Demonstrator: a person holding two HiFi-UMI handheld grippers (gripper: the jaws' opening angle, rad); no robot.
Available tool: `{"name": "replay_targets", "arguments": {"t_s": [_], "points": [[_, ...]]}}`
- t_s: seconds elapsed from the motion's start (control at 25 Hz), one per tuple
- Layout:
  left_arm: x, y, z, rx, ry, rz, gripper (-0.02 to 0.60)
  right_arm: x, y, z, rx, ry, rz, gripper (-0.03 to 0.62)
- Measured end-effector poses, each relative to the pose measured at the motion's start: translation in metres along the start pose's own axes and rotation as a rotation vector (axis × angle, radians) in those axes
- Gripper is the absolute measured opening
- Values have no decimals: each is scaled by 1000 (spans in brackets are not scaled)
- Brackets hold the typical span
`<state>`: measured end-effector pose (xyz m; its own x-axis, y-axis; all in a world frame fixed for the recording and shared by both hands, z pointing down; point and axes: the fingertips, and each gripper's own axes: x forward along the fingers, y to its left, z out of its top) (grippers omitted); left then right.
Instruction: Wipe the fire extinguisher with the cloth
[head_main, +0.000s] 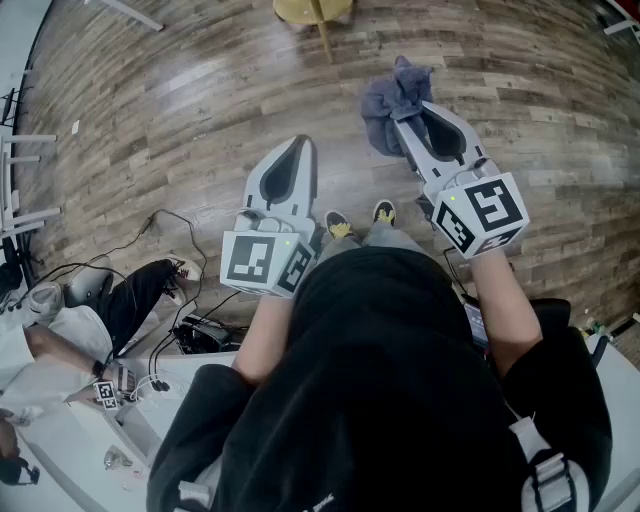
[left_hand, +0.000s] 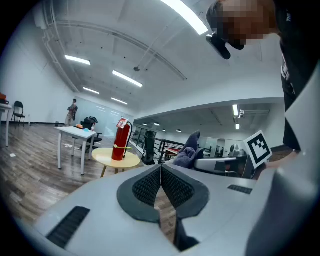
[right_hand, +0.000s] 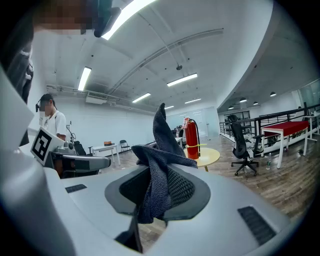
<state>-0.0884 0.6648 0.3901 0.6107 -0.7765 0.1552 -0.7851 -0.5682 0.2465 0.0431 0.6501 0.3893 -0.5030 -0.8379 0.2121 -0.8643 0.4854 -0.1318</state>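
A red fire extinguisher stands upright on a small round yellow table some way ahead; it also shows in the right gripper view, the fire extinguisher on the table. My right gripper is shut on a dark blue-grey cloth, which bunches up above the jaws as the cloth. My left gripper is shut with nothing in it, the gripper held beside the right one. In the head view only the table's near edge shows at the top.
Wooden floor all around. A white desk and black office chair stand near the round table; another black chair is on the right. A person stands at the left. Cables and gear lie at the lower left.
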Motion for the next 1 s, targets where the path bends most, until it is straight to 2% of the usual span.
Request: {"name": "replay_targets", "arguments": {"t_s": [0.48,1.0], "points": [[15,9,-2,-2,6,-15,25,6,-15,9,-53,7,15,97],[18,53,-2,-36,5,7,23,42,-12,10,3,24,47,97]]}}
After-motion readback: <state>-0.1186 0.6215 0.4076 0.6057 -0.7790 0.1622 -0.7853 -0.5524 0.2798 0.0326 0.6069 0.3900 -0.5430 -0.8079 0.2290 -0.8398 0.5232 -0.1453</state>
